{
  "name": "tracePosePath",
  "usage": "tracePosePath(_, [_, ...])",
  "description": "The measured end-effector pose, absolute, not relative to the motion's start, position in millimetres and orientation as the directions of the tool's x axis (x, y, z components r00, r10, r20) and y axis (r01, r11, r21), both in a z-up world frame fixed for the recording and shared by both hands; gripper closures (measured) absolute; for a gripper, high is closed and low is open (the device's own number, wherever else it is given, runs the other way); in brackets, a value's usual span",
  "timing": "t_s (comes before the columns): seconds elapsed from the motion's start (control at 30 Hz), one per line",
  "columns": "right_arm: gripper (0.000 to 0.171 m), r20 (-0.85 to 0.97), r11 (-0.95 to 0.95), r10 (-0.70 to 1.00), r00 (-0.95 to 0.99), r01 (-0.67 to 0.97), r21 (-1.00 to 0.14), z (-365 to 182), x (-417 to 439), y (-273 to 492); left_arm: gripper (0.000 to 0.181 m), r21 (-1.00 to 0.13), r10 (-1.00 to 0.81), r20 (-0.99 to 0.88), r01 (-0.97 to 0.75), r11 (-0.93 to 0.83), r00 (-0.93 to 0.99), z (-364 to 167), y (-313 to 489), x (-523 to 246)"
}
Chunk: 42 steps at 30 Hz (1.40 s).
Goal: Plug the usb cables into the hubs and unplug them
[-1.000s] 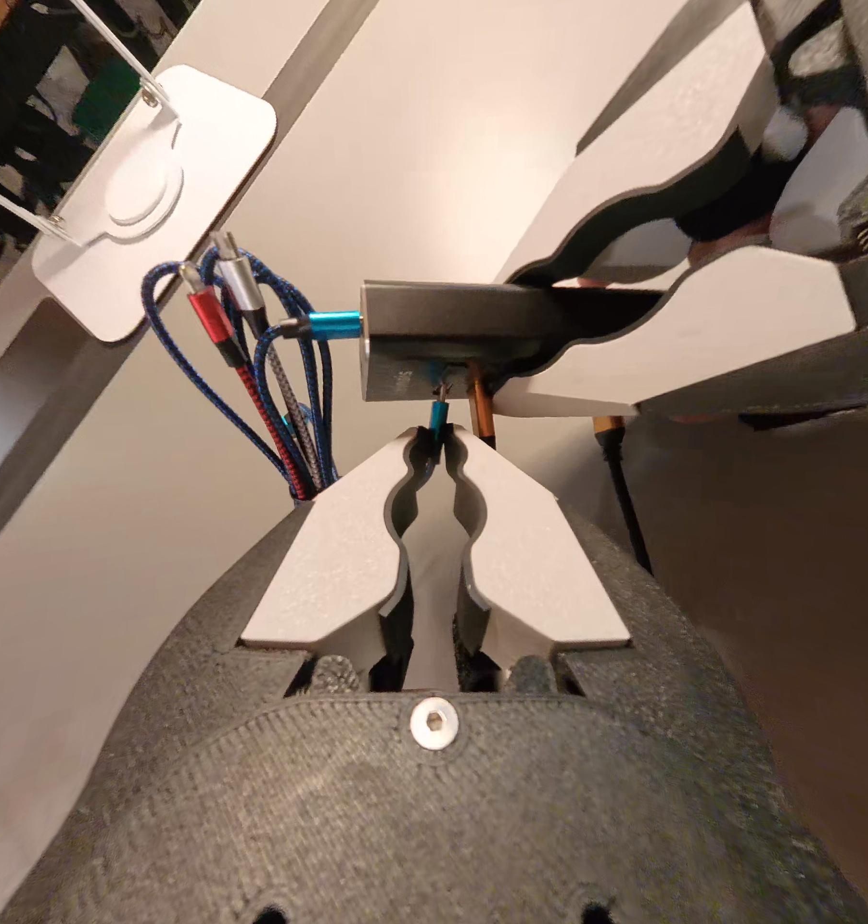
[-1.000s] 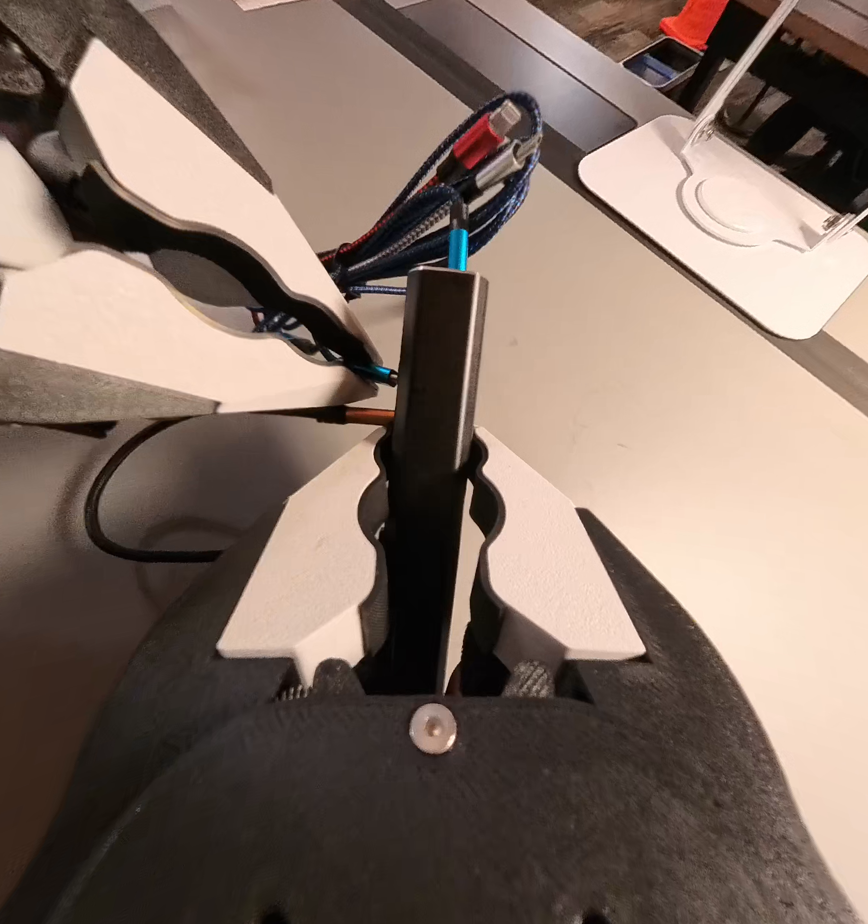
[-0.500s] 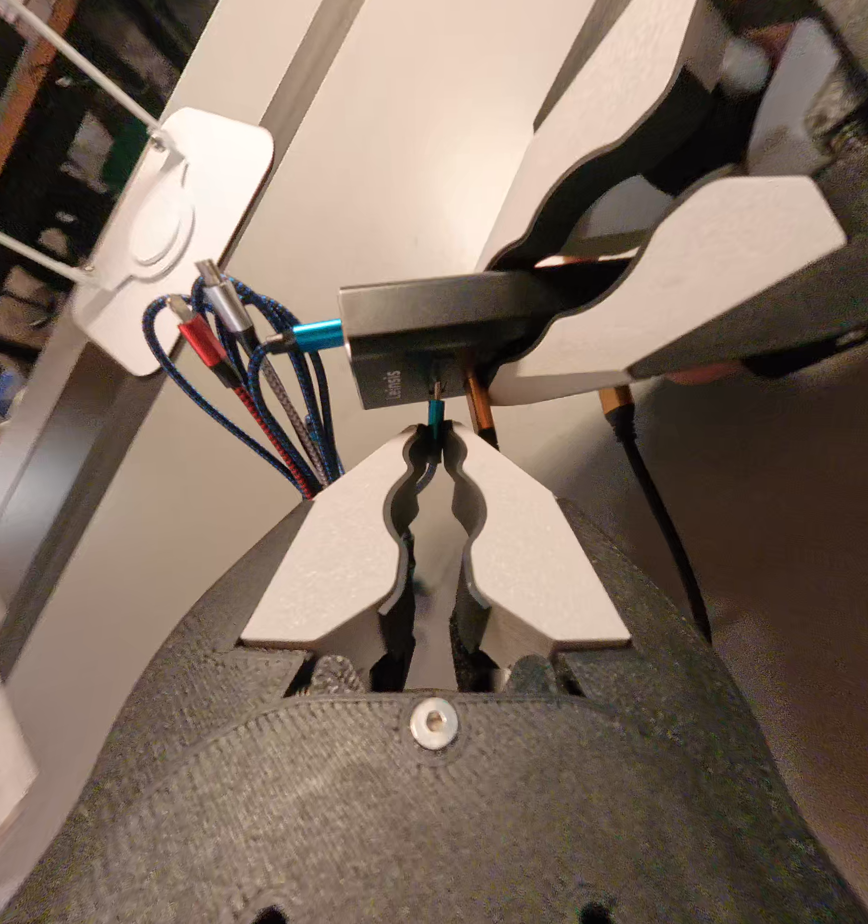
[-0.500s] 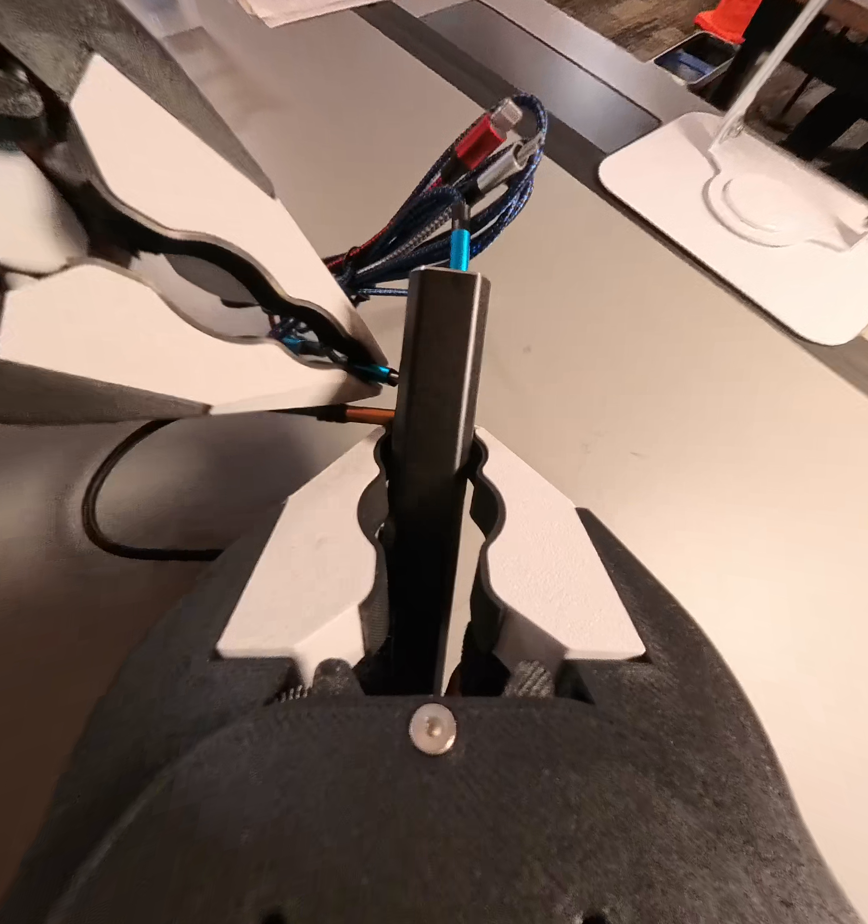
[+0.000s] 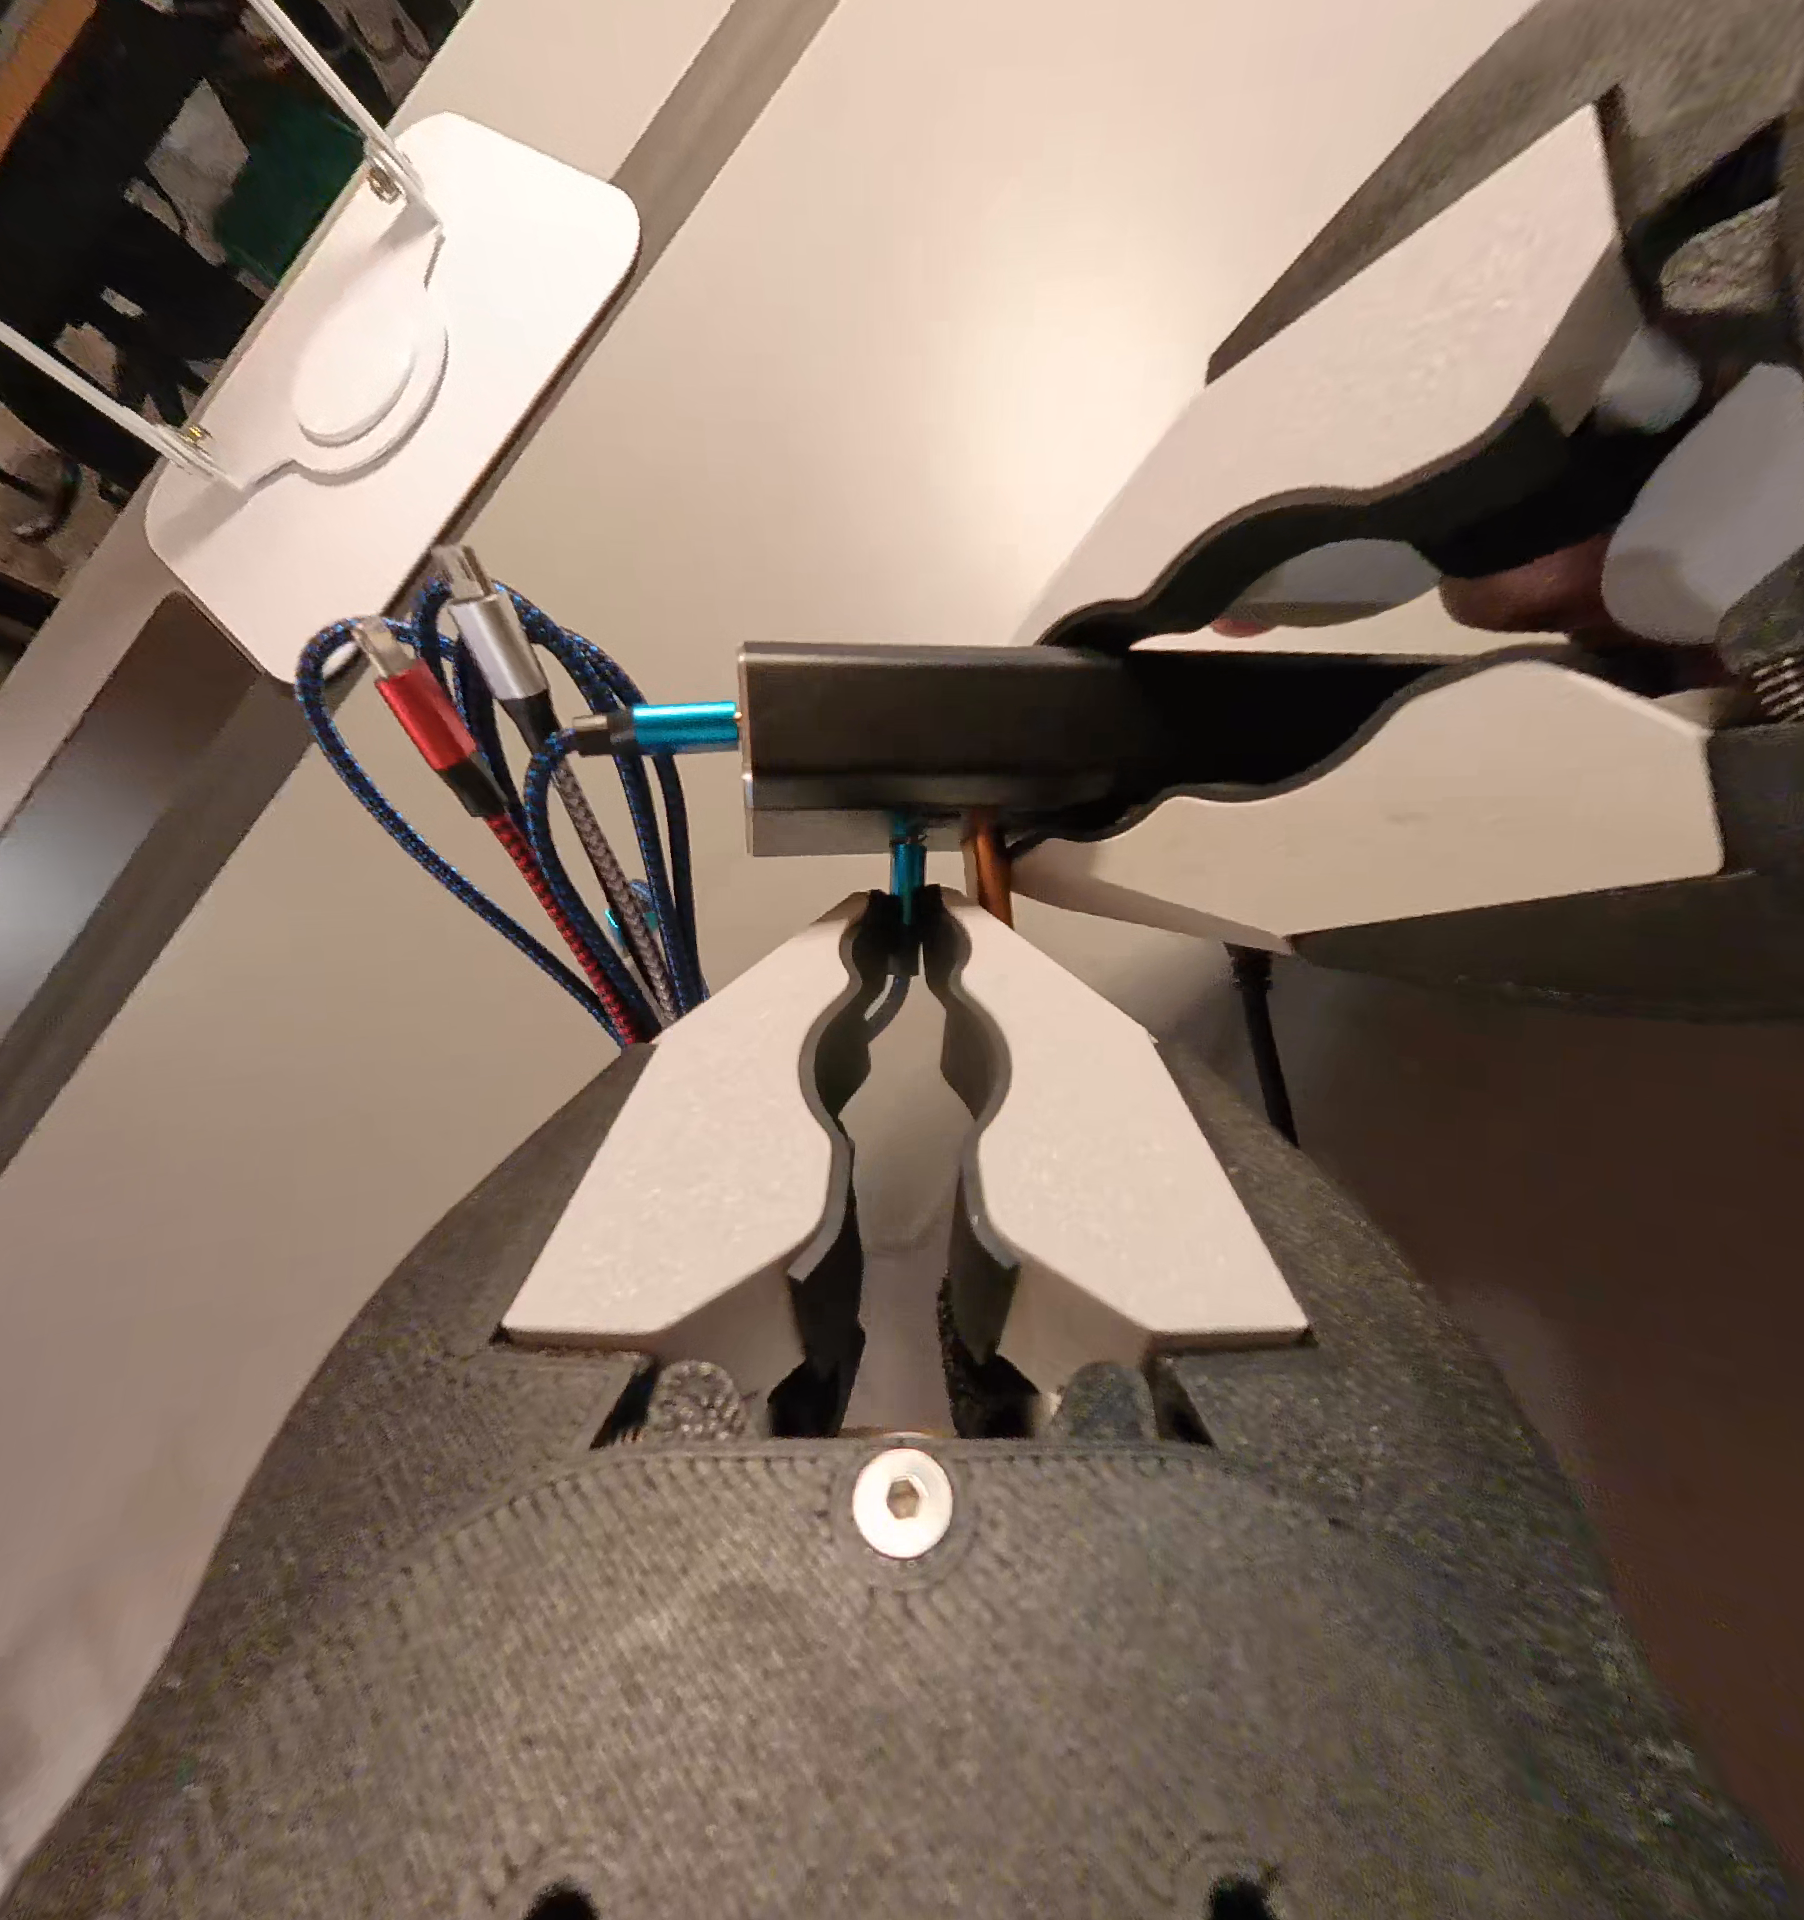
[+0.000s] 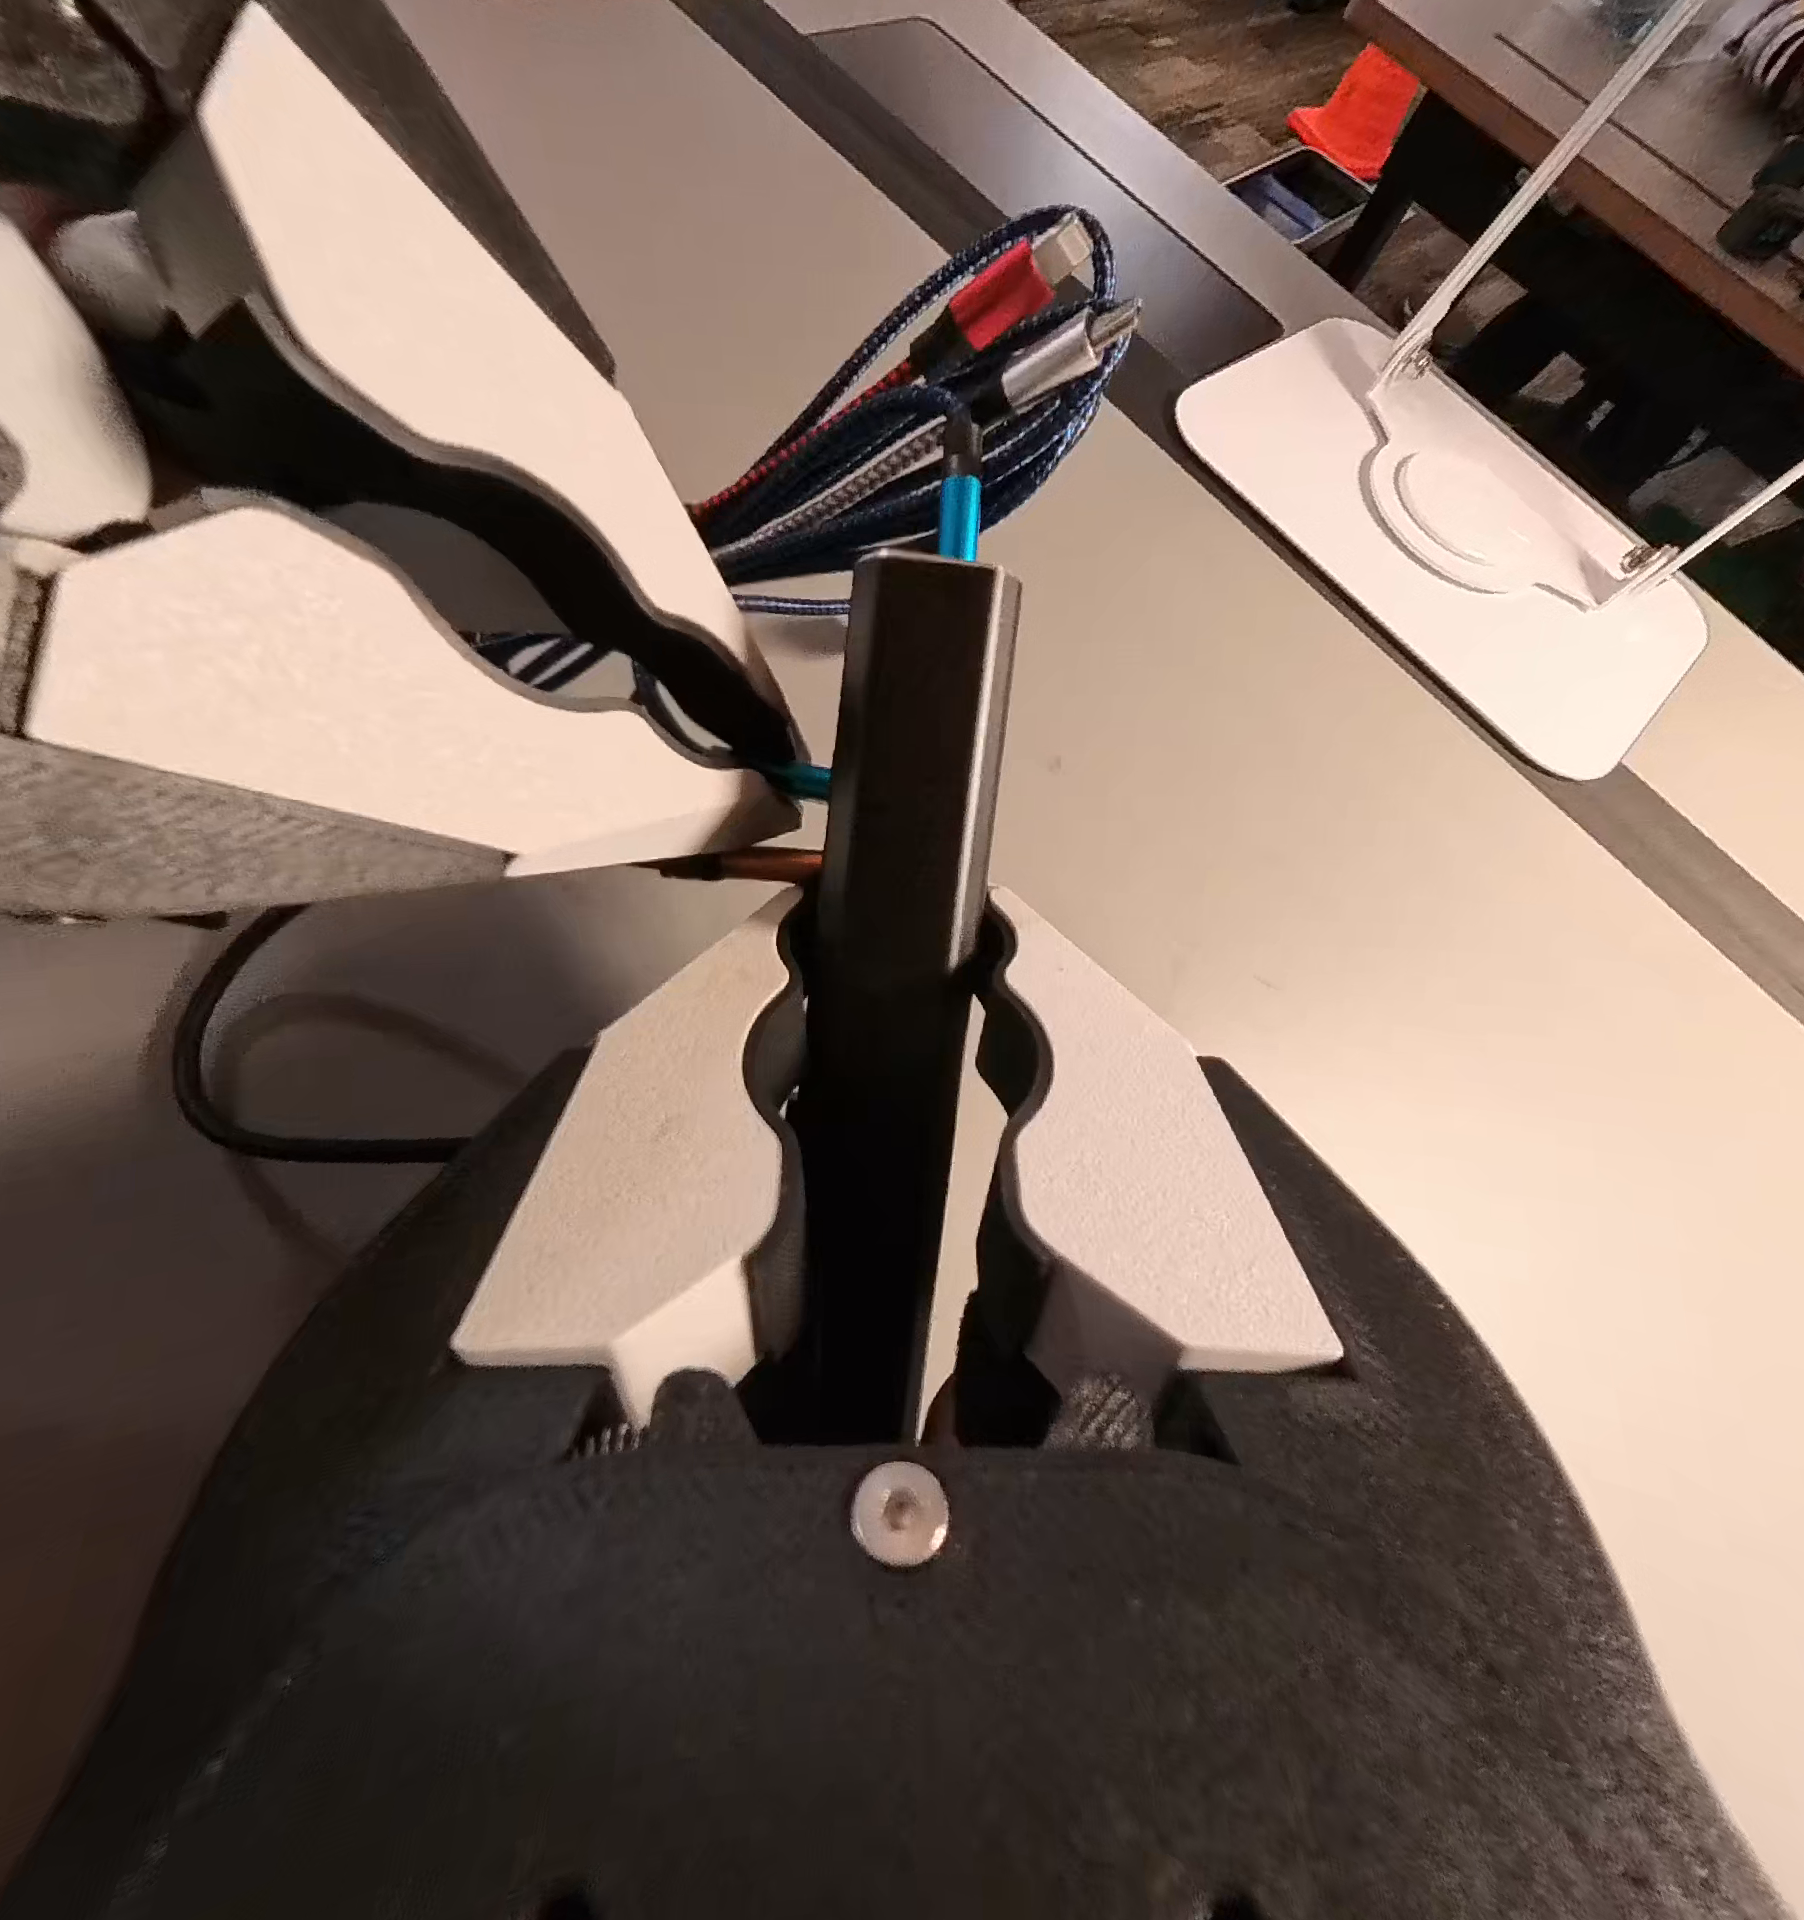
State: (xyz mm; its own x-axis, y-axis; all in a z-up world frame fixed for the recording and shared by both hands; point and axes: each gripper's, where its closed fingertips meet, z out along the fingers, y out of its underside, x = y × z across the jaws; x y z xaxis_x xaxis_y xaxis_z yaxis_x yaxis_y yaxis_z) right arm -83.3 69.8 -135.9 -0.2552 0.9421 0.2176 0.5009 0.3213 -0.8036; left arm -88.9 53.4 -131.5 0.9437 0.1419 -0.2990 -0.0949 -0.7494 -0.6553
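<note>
Tilted a moment ago, the dark grey hub (image 5: 929,717) now sits level across the left wrist view, its lettered side face turned almost out of sight; no writing on it can be read now. Both grippers hold as before.

Left gripper (image 5: 906,925) is closed at its tips on a small blue plug (image 5: 908,868) seated in the hub's underside port, the plug's thin cable running back between the fingers. Just beside it, a copper-coloured plug (image 5: 986,868) sits in the next port, its black cable (image 6: 223,1081) looping down onto the worktop.

Right gripper (image 6: 893,935) is clamped on the hub's body, which juts forward past its fingertips and is held clear above the worktop (image 6: 1293,1039). A second, larger blue plug (image 6: 958,514) is seated in the hub's far end.

Beyond the hub, a bundle of braided cables (image 5: 565,831) arches up, showing a loose red plug (image 5: 422,717) and a loose silver plug (image 5: 498,665), both unconnected.

Farther out, at the worktop's far edge, a white stand base (image 6: 1449,551) with a round recess carries clear acrylic struts. Past that edge lie a dark floor, an orange object (image 6: 1350,114) and other furniture.
</note>
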Motion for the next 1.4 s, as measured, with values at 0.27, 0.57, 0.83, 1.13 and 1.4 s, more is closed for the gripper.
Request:
tracePosePath(0.27, [0.144, 0.163, 0.255, 0.956, -0.244, 0.416, -0.873, -117.5, -86.8, 77.2, 0.174, -0.756, 0.133, -0.373, -0.217, -0.618, 0.918, -109.9, 62.9, -88.4])
tracePosePath(0.57, [0.145, 0.213, 0.26, 0.957, -0.196, 0.258, -0.93, -92.5, -85.1, 78.4, 0.157, -0.912, 0.153, -0.223, -0.151, -0.381, 0.963, -66.1, 55.6, -78.8])
tracePosePath(0.83, [0.145, 0.057, 0.079, 0.988, -0.144, 0.151, -0.985, -78.0, -84.9, 107.7, 0.158, -0.936, 0.181, 0.159, 0.207, -0.285, 0.97, -63.7, 49.4, -75.8])
tracePosePath(1.13, [0.145, 0.16, 0.165, 0.975, -0.155, 0.018, -0.986, -68.7, -78.0, 95.0, 0.158, -0.943, 0.157, 0.296, 0.315, -0.11, 0.942, -49.8, 60.6, -72.8])
tracePosePath(1.4, [0.145, 0.281, 0.274, 0.95, -0.134, -0.069, -0.959, -59.3, -69.9, 81.5, 0.16, -0.945, 0.151, 0.287, 0.306, -0.115, 0.946, -51.8, 63.9, -64.1])
